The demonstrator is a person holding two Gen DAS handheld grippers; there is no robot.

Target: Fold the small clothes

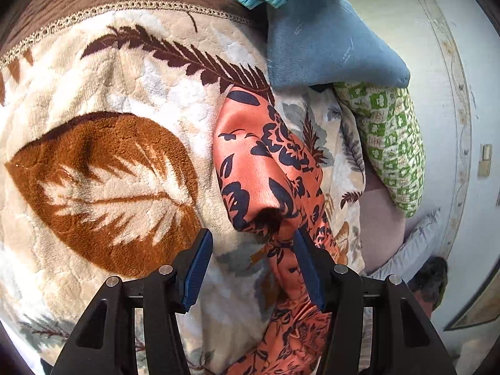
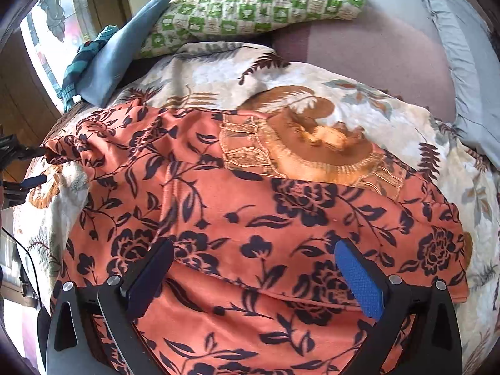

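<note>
— Where's the garment?
— The orange floral top (image 2: 250,225) lies spread on the leaf-print blanket (image 1: 103,168) on the bed, below the green pillow (image 2: 256,3).
— And the tools?
— The right tool (image 2: 253,268) hangs wide above it, gripping nothing. The left tool (image 1: 250,243) stands partly open at the sleeve end; nothing looks pinched.
</note>
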